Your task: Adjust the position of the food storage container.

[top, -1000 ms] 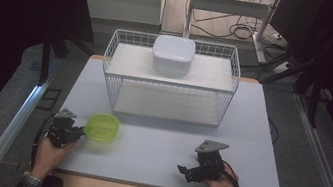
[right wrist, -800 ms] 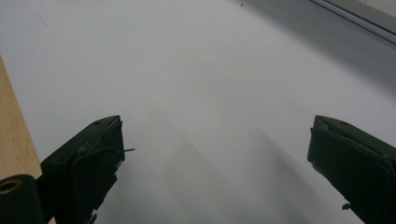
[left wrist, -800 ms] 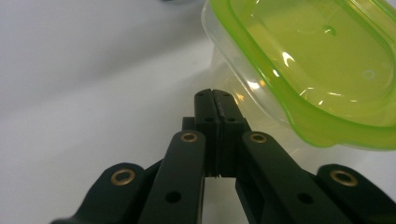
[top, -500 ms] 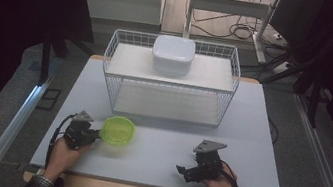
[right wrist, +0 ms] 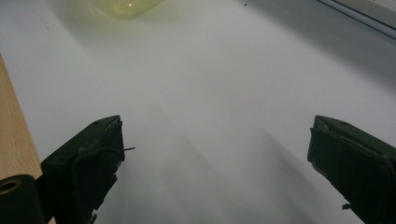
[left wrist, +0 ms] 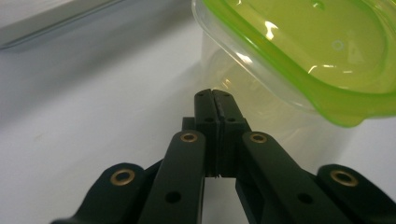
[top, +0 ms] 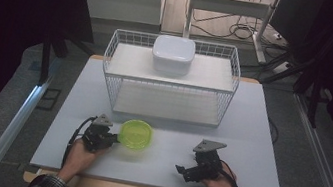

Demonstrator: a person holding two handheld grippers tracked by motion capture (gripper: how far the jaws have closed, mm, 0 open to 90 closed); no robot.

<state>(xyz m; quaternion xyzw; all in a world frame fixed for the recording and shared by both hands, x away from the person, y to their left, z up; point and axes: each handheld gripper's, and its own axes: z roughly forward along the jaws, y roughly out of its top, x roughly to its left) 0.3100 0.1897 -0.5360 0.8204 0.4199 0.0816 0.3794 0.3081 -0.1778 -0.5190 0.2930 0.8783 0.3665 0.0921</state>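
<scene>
The green-lidded container point(top: 135, 134) sits on the tabletop point(top: 258, 138) just in front of the wire rack point(top: 169, 81). The left hand-held gripper point(top: 107, 139), jaws pressed together, has its tips against the container's side. The right hand-held gripper point(top: 181, 170) rests well apart, jaws spread.

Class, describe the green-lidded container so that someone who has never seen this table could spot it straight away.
Start at the white wire rack at the table's far side. In front of it, beside the left tongs, sits the container. Its bright lime-green lid and clear body distinguish it from the white box on the rack.
</scene>
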